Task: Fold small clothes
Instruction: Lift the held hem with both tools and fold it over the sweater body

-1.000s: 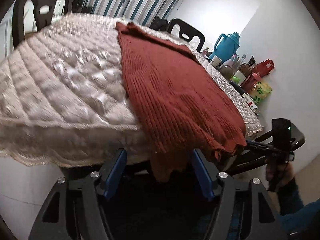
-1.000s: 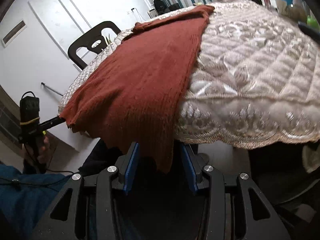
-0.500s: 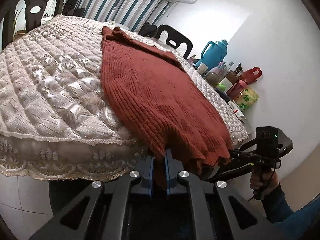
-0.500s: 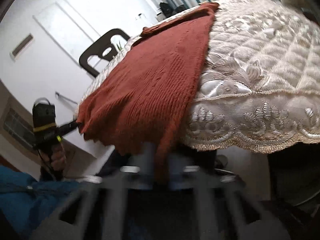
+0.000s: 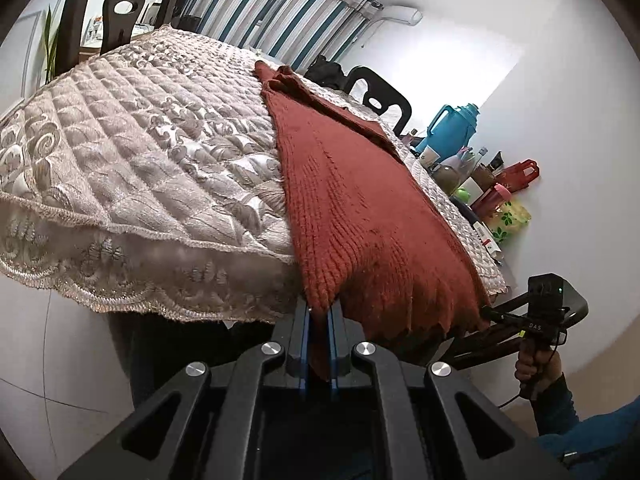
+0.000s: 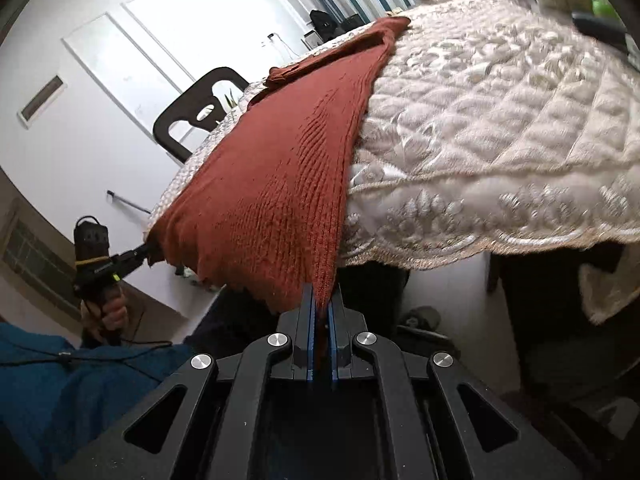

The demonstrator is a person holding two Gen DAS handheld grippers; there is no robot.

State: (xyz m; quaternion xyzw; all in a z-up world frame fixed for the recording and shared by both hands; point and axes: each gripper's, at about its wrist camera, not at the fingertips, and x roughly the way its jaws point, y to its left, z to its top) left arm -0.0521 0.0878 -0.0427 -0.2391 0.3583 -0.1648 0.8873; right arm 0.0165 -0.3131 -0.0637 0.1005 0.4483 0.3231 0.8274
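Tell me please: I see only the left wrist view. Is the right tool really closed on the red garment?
Observer: Yes. Its own view shows the right tool shut on one hem corner of the red garment.
Operator: And how does my tool look from there?
Observer: The left tool pinches the other hem corner, just past the tablecloth edge.
Operator: Anything lying under there?
Observer: What looks like a slipper lies on the floor.

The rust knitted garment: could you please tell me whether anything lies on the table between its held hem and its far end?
Nothing visible does. Both tools, left and right, grip the rust knitted garment at its hem corners; its surface is bare to the far end.
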